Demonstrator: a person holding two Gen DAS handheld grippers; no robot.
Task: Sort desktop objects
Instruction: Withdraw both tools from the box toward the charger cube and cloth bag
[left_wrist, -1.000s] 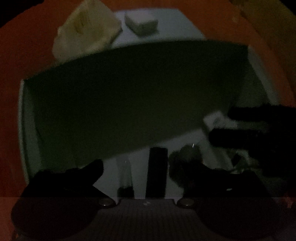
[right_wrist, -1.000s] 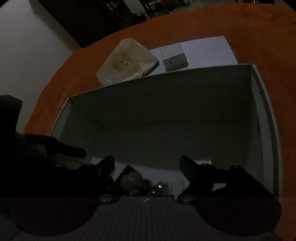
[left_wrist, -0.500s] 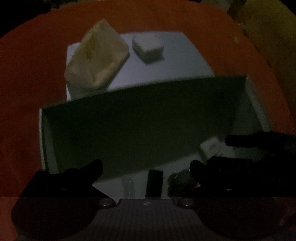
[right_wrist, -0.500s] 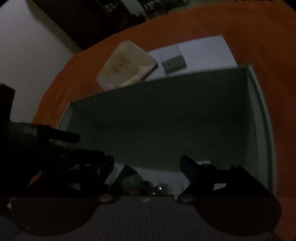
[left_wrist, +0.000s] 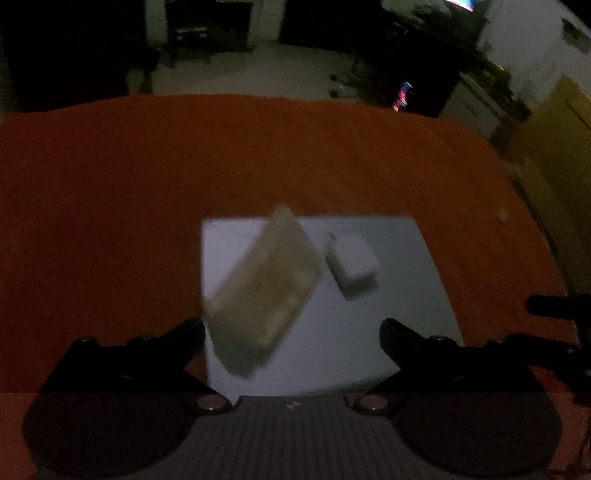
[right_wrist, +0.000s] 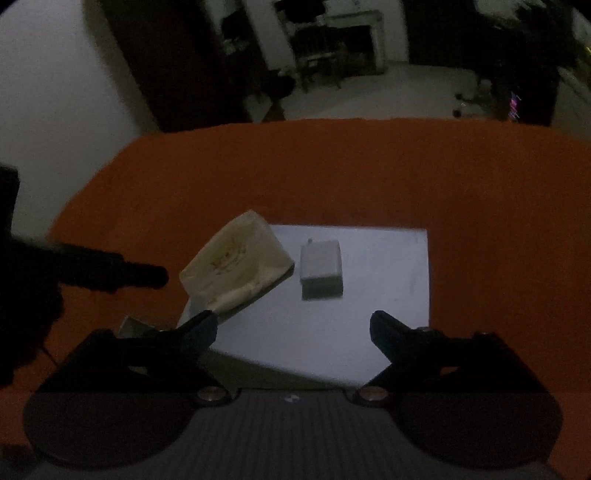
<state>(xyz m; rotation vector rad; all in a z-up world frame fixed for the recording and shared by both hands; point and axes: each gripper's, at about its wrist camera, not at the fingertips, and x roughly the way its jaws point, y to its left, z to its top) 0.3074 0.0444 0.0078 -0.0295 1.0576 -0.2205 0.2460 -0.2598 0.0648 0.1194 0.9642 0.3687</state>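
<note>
Orange tablecloth (left_wrist: 147, 184) bears the tissue pack (left_wrist: 262, 291) and white adapter (left_wrist: 352, 264); keep both grippers' (left_wrist: 291, 332) (right_wrist: 293, 328) empty jaws spread, approach squarely.

An orange-red cloth (left_wrist: 184, 177) covered the table, with a pale bluish-white sheet (left_wrist: 388, 332) lying on it. A cream-yellow packet (right_wrist: 236, 266), faintly marked with darker brownish print, and a small white box (right_wrist: 320, 264) with a grey shaded side rested on the sheet. Both the left gripper (left_wrist: 291, 332) and the right gripper (right_wrist: 293, 328) were black, with grey ribbed bodies
</note>
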